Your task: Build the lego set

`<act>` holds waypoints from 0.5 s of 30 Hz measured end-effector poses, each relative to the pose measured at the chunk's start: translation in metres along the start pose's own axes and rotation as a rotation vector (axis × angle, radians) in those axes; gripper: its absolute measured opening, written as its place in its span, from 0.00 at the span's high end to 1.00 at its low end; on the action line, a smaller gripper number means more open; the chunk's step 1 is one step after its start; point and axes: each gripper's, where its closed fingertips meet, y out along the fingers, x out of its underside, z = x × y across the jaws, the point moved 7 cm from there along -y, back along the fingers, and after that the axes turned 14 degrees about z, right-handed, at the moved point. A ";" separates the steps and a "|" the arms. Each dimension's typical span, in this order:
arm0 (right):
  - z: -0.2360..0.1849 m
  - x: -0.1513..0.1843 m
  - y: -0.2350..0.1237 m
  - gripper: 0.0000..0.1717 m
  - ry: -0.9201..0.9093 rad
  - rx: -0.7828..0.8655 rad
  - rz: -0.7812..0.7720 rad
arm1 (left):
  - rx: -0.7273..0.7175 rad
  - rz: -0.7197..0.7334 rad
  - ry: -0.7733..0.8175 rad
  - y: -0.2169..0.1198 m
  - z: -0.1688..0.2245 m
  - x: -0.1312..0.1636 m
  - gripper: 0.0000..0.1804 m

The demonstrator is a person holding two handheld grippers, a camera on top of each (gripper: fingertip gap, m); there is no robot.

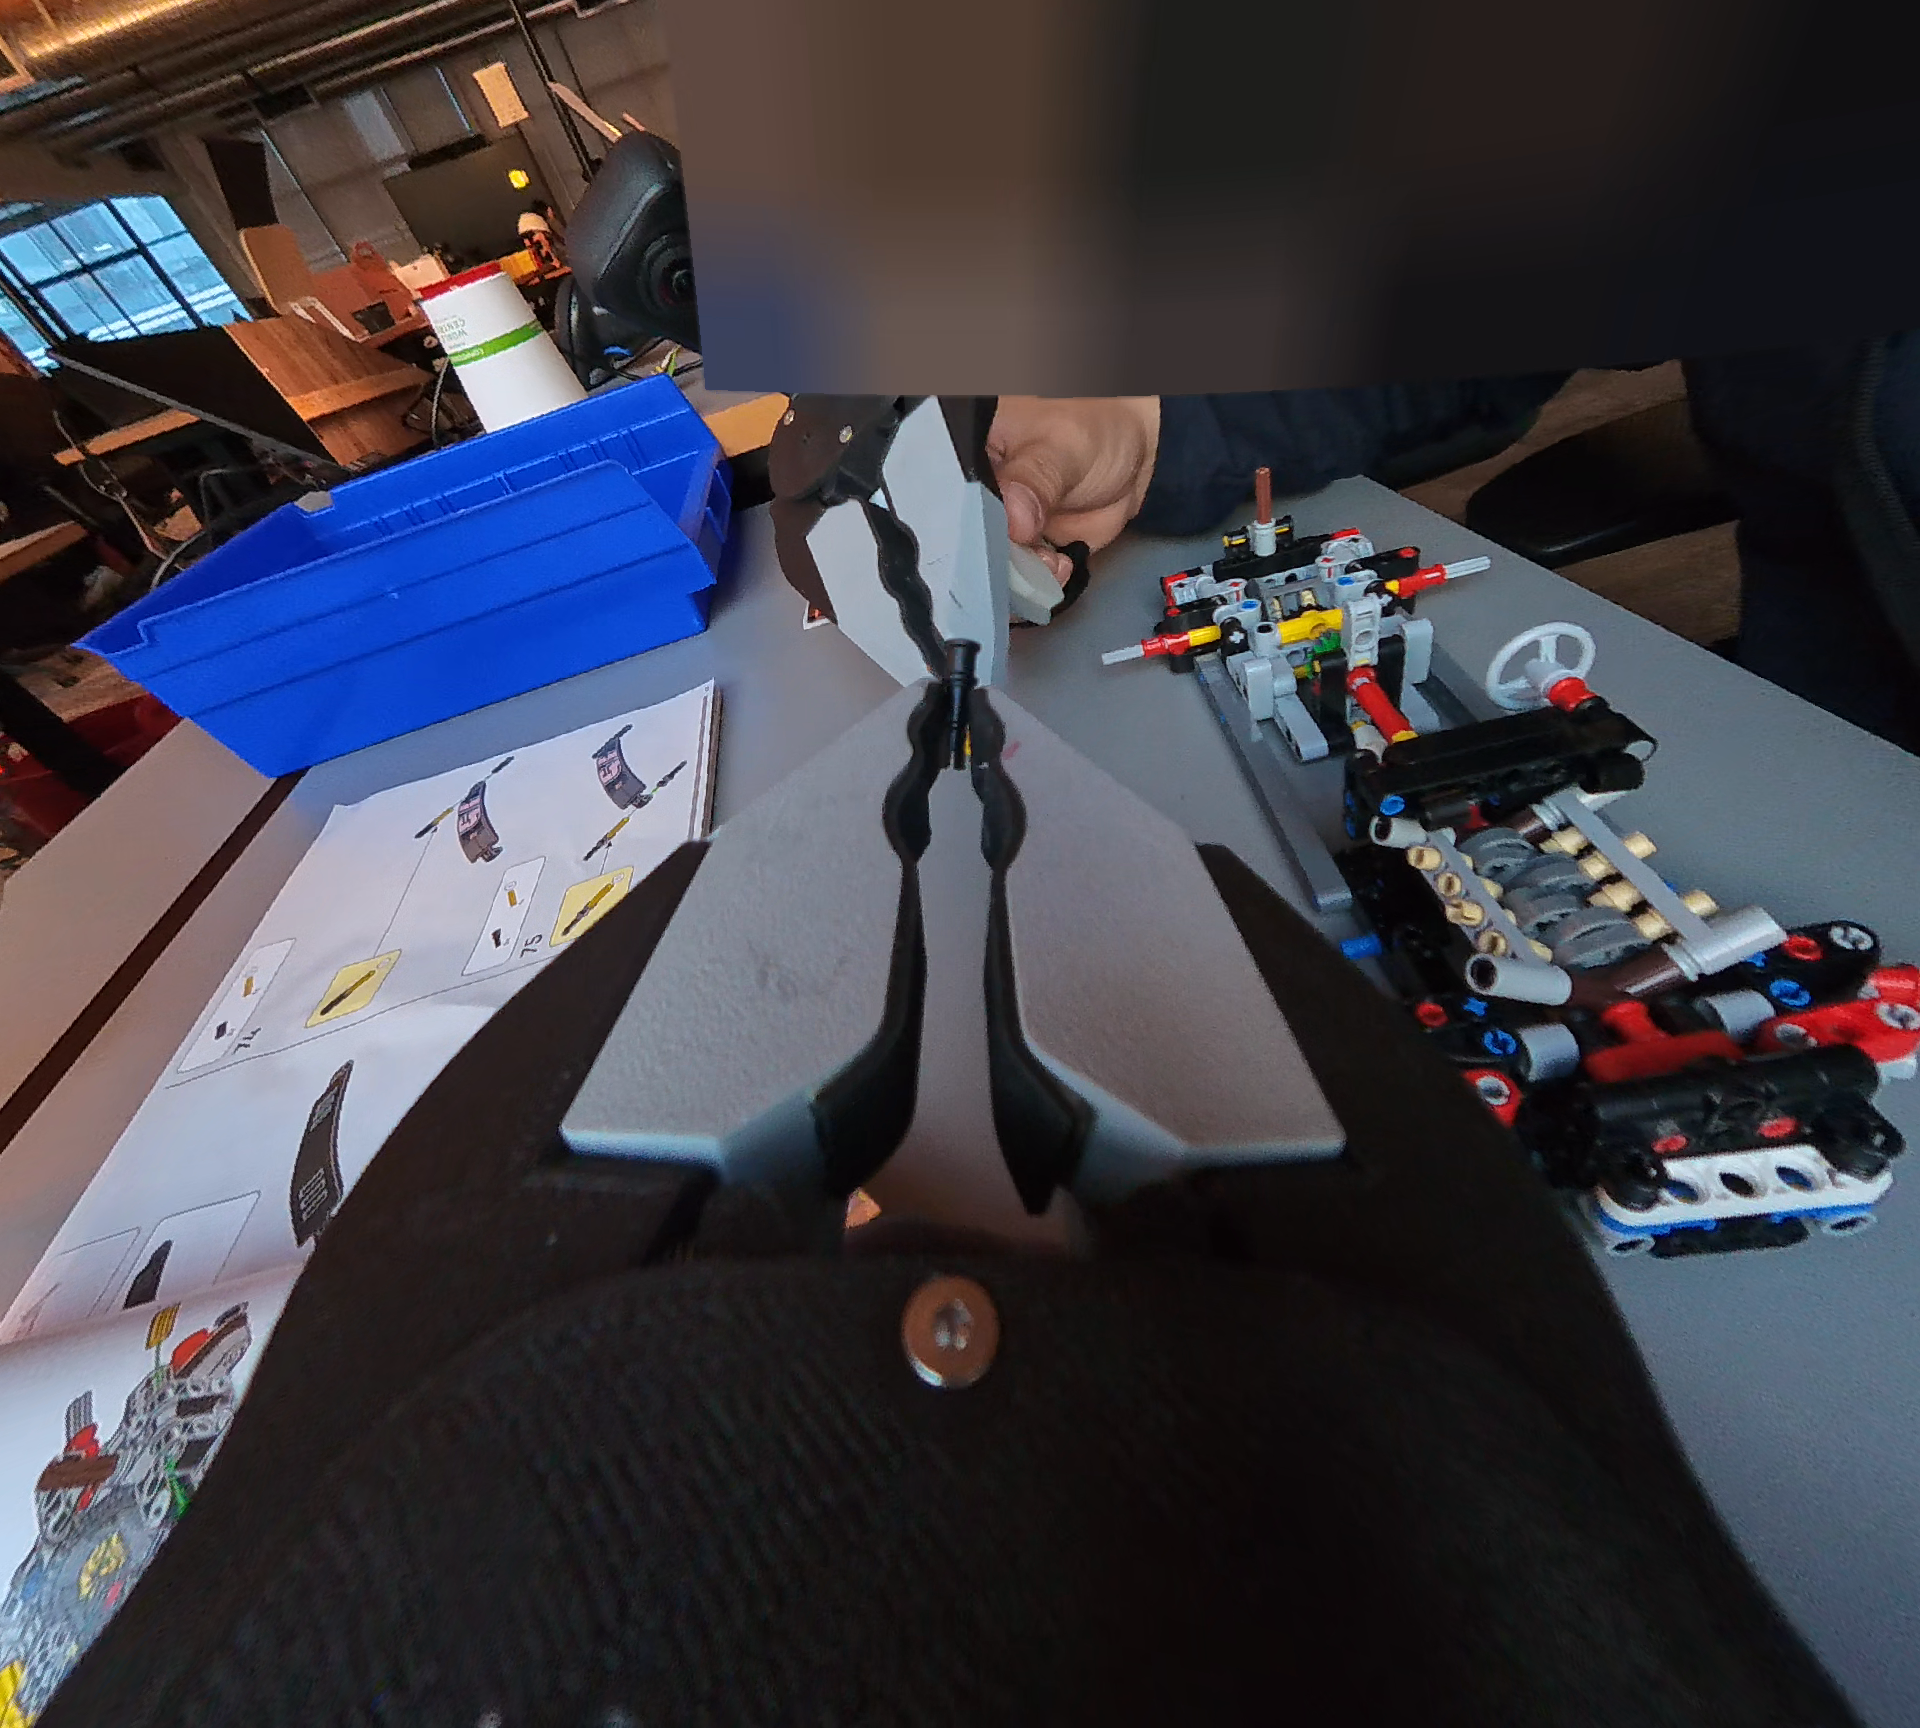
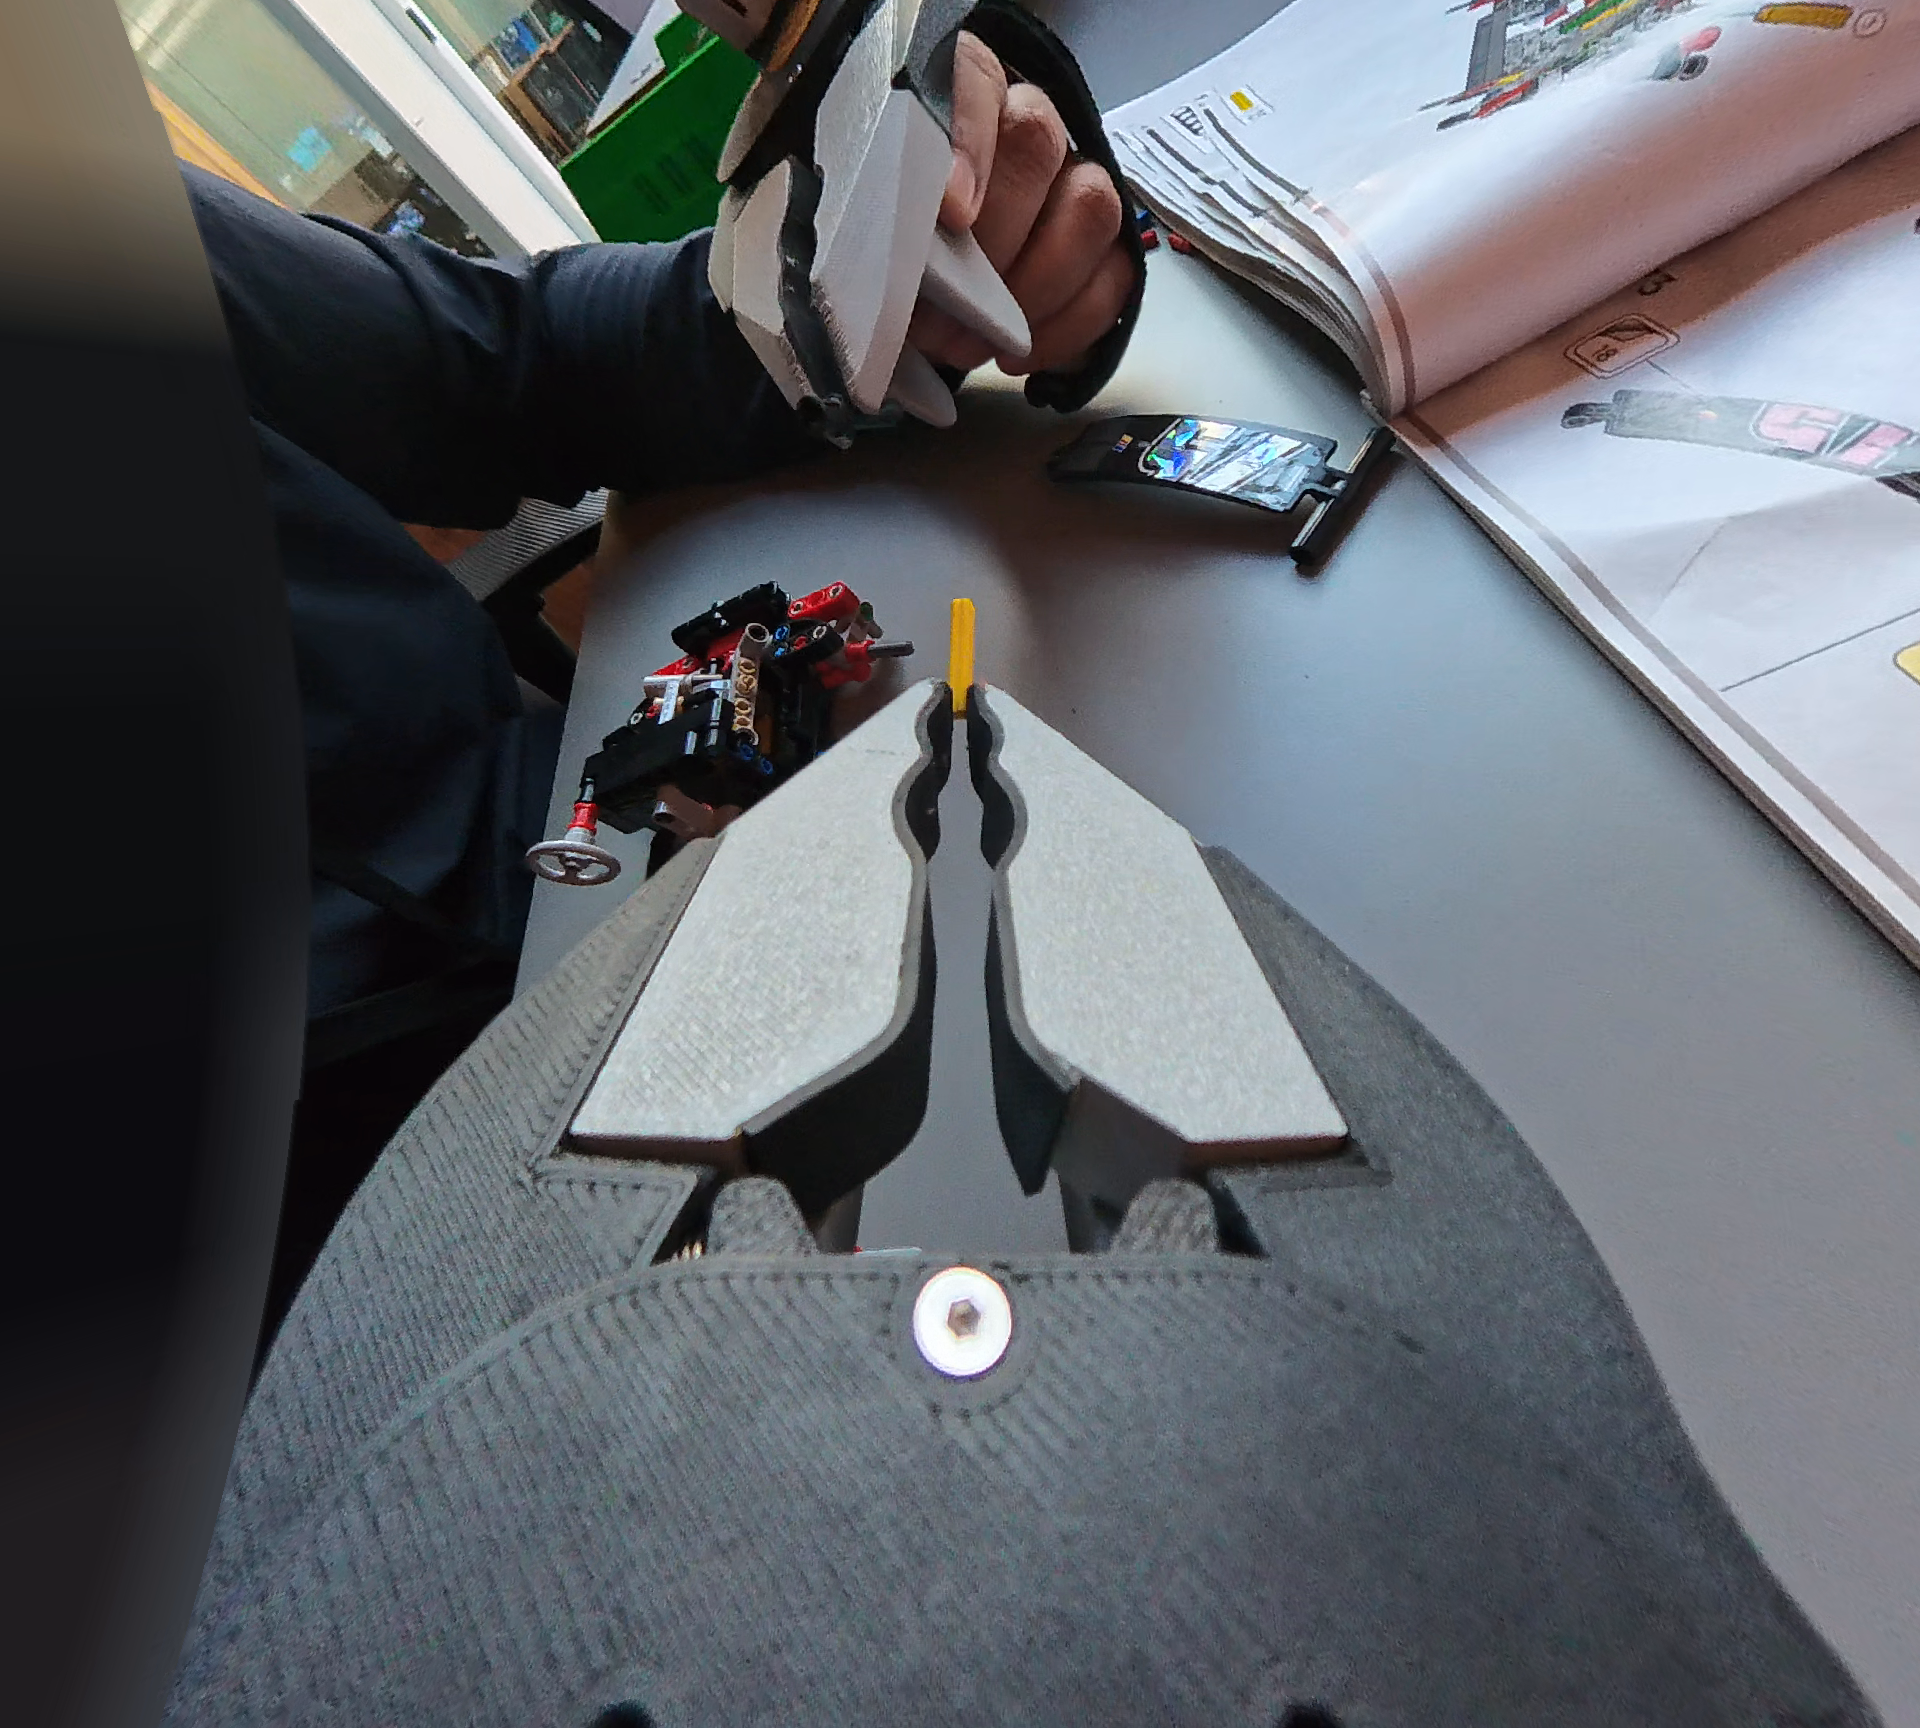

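My left gripper is shut on a small black pin, which stands upright out of the fingertips above the grey table. My right gripper is shut on a short yellow axle, which also sticks up from the tips. In the left wrist view the right gripper hangs just behind the black pin, held by a hand. In the right wrist view the left gripper is farther back. A partly built black, red and grey car chassis lies to the right and also shows in the right wrist view.
An open instruction booklet lies on the left and also shows in the right wrist view. Stacked blue bins and a white canister stand behind it. A black curved panel with a shiny sticker lies on the table. A green bin is at the back. Some 6 centimetres of space lies between my two pairs of fingers.
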 end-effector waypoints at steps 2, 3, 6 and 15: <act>-0.001 -0.001 -0.001 1.00 -0.002 -0.002 0.005 | 0.005 -0.001 0.013 0.001 0.001 0.000 0.99; -0.001 -0.001 -0.001 1.00 -0.004 -0.005 0.009 | 0.009 -0.006 0.017 0.001 0.002 0.001 0.99; -0.004 -0.002 -0.001 1.00 0.003 -0.027 0.018 | 0.030 -0.068 0.024 0.003 0.004 0.005 0.99; 0.003 0.013 0.006 1.00 0.012 0.033 -0.099 | 0.038 -0.421 -0.014 0.014 0.009 0.037 0.99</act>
